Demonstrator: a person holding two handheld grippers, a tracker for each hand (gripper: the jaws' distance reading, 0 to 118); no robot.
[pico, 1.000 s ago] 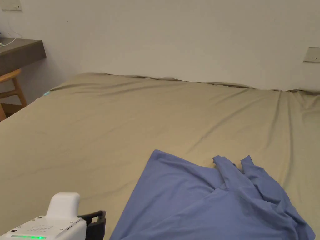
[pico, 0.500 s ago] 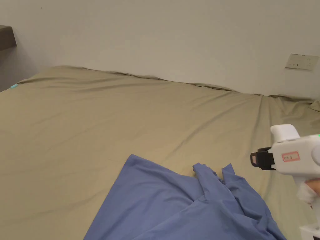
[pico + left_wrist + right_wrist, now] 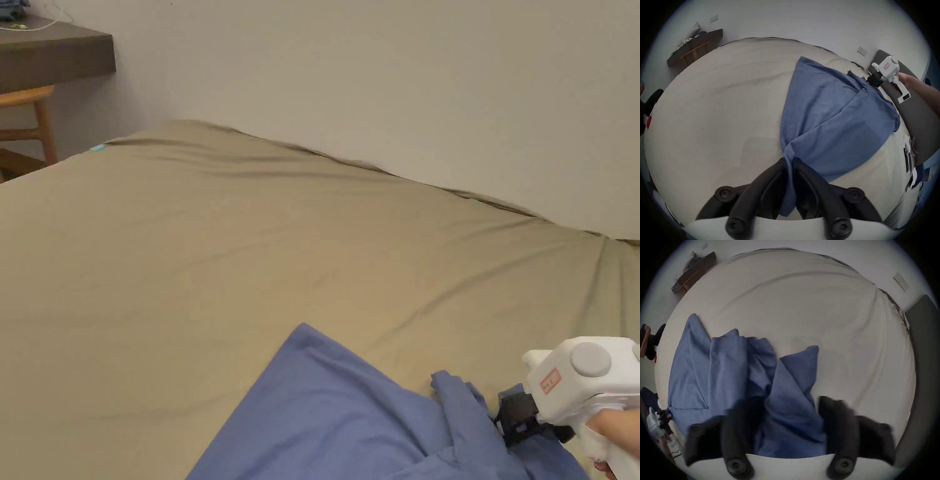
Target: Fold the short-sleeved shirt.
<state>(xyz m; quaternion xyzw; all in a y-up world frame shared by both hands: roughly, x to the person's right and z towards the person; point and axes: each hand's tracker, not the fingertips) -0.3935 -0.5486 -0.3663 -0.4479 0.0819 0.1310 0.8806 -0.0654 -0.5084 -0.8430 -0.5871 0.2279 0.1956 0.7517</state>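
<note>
The blue shirt lies in a loose heap on the bed, near the front edge, with bumps and folds all over it. It is not flat yet.

The left claw is shut tight on one edge of the shirt. A strip of blue cloth runs down between its two jaws.

The right claw was up in the air beside the shirt half a second ago. Now it has come down to the crumpled far corner and touches the cloth there. In the right gripper view its jaws are wide apart, with a fold of shirt lying between them. They do not press on it yet.

So I think the person is getting ready to grab a second spot. With both claws holding on, the shirt could be pulled out smooth and flat. That likely has to come first, so the folding has hardly begun.
</note>
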